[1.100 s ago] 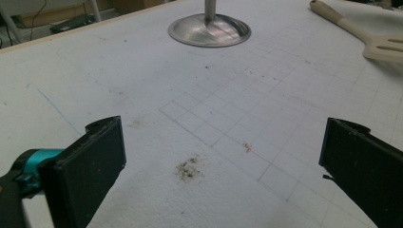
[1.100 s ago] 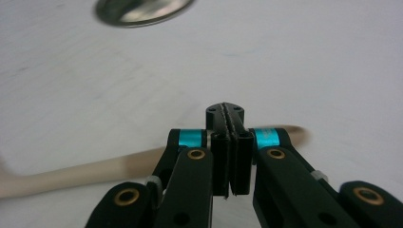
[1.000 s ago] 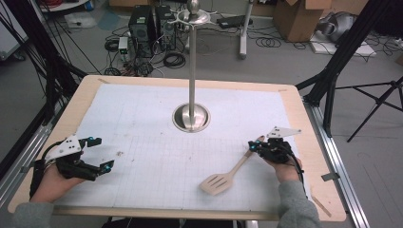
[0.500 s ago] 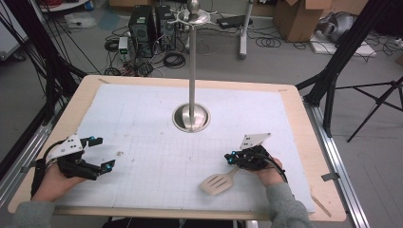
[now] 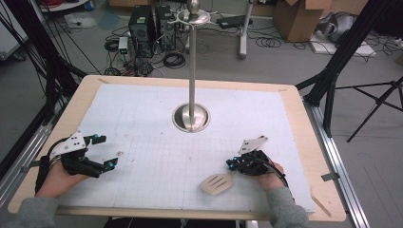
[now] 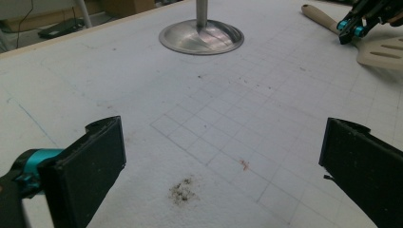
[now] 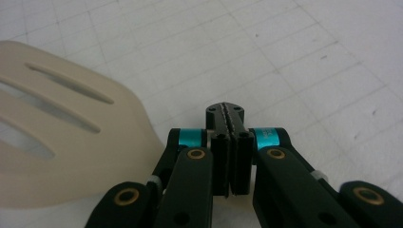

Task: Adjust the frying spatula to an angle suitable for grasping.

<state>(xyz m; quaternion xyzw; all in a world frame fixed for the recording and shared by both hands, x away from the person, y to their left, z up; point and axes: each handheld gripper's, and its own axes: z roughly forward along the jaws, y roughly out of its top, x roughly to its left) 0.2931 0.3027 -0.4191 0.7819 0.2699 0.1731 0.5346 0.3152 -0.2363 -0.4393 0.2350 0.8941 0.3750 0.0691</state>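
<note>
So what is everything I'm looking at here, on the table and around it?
spatula: one, beige, slotted, near edge of the mat, right of middle, beside the right gripper
metal stand: one, silver, round base with tall pole, middle of the mat
mat: one, white, gridded, covering the table
table: one, light wood
computer tower: one, black, floor beyond the table, among cables
left gripper: one, black with teal, jaws open, left on the mat
right gripper: one, black with teal, jaws shut and empty

Right gripper [image 5: 231,164] sits over the spatula [image 5: 217,183] at five o'clock of the stand [image 5: 191,117]; left gripper [image 5: 105,152] rests at eight o'clock, jaws apart.
</note>
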